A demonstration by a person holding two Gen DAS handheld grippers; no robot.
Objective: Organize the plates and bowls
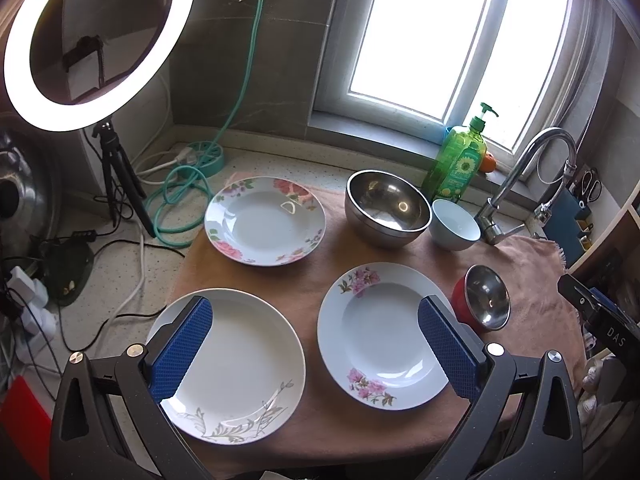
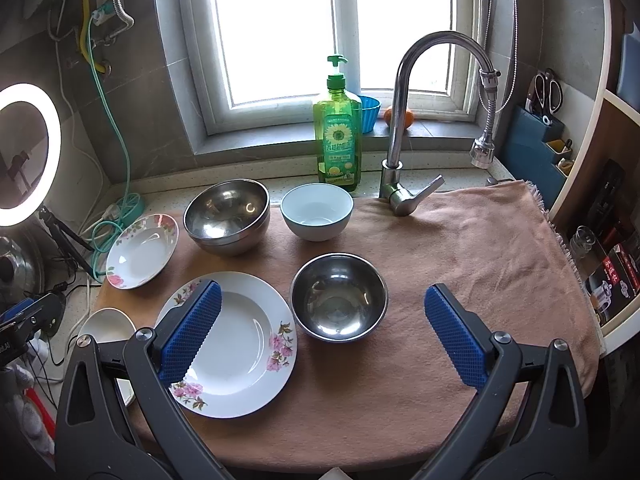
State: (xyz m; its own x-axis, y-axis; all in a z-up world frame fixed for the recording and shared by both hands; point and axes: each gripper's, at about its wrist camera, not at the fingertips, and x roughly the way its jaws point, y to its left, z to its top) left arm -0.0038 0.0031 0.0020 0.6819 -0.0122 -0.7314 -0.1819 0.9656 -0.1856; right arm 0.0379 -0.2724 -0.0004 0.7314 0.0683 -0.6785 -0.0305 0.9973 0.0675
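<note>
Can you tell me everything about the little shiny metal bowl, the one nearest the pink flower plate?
The small steel bowl is round, silvery and mirror-bright inside, with a red outer wall that shows in the left wrist view. It stands upright and looks empty on the brown towel, just right of the pink-flowered plate; whether their rims touch is unclear. The white bowl sits behind it. No fingers touch it.

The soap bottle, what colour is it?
Green, with a sunflower label; the soap bottle shows best in the right wrist view.
</note>
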